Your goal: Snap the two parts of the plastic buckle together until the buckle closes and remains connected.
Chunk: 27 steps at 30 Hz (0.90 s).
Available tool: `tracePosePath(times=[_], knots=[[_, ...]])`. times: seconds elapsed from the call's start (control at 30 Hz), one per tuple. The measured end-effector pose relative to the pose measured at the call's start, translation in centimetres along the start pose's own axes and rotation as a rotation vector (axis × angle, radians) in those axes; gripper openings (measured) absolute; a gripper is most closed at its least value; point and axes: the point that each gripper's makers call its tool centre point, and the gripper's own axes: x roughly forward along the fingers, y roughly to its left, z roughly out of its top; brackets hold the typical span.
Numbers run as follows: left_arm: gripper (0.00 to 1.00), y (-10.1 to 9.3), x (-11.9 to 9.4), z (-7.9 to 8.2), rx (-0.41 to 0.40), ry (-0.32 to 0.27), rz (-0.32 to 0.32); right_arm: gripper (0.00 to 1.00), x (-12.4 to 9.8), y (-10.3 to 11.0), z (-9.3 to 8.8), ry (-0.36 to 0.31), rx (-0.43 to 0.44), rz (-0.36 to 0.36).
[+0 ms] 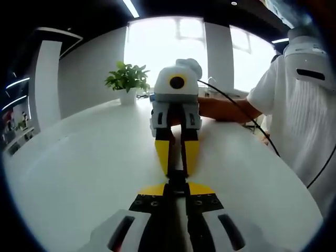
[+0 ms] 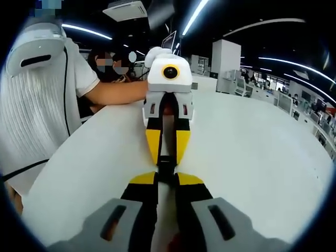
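The left gripper and right gripper meet tip to tip over the table, each clamped on a half of the buckle between them, apparently mid-mating, so next calls for a straight push until it clicks.

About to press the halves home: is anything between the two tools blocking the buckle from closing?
Nothing visible does. The left tool and right tool meet tip to tip above the white table, with just the dark buckle between them; whether it has latched cannot be told.
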Motion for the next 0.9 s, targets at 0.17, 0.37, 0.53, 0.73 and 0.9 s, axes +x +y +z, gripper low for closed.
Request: tracePosePath(times=[0.17, 0.37, 0.53, 0.73, 0.9], knots=[[0.11, 0.13, -0.04, -0.04, 0.000, -0.001, 0.000, 0.12, -0.02, -0.05, -0.03, -0.002, 0.000, 0.000], [0.12, 0.09, -0.02, -0.06, -0.001, -0.001, -0.001, 0.12, -0.03, -0.04, -0.06, -0.004, 0.001, 0.001], [0.12, 0.02, -0.02, -0.08, -0.002, -0.001, 0.000, 0.12, -0.04, -0.02, -0.08, -0.006, 0.003, 0.003], [0.12, -0.09, -0.01, -0.07, -0.003, -0.002, 0.000, 0.12, -0.04, 0.00, -0.09, -0.008, 0.004, 0.003], [0.12, -0.23, 0.01, -0.06, -0.002, -0.002, 0.000, 0.16, -0.06, 0.01, -0.10, -0.008, 0.008, 0.001]])
